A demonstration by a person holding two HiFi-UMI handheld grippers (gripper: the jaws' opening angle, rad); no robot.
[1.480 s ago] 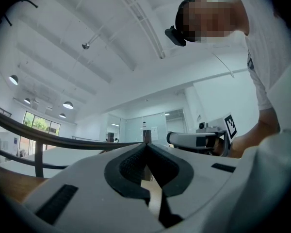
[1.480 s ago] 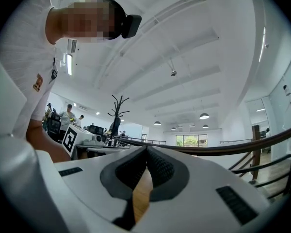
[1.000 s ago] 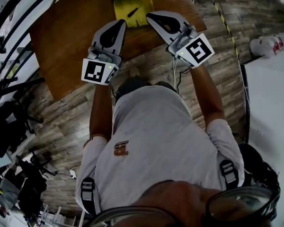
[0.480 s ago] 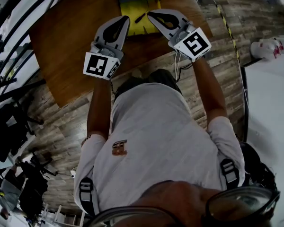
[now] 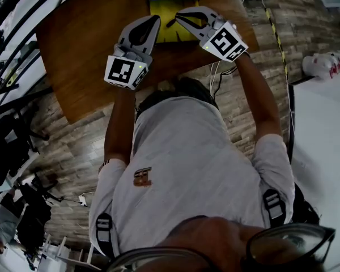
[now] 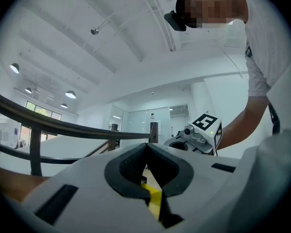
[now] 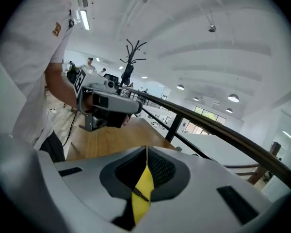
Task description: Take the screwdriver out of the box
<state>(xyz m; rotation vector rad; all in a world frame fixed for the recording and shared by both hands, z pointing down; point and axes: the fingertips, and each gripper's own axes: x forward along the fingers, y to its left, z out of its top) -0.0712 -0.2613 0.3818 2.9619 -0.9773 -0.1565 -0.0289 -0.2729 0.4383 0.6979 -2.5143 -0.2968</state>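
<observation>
Left hand-held gripper (image 5: 154,19): we see it over the worktop (image 5: 79,50), pointing toward the far edge, with its tip at the left rim of the box (image 5: 160,9).
Left jaws: we read them as pressed together at the tips, with nothing caught between them. Only a sliver of yellow shows through the gap behind the pads.
Box: it stands at the worktop's far edge and its yellow inside is in plain sight. A grey part behind it is cut off by the head view.
Screwdriver (image 5: 171,22): a short dark bar lying slantwise on the yellow floor inside the box, in neither grip.
Screwdriver against the grippers: it lies between the two tips, just beside the right one and slightly farther from the left. We cannot tell whether either tip touches it.
Right hand-held gripper (image 5: 179,19): it comes in from the right, with its tip over the box's yellow interior.
Right jaws: closed to a narrow seam and empty. Yellow shows through the gap below, crossed by a thin dark line that we cannot identify.
</observation>
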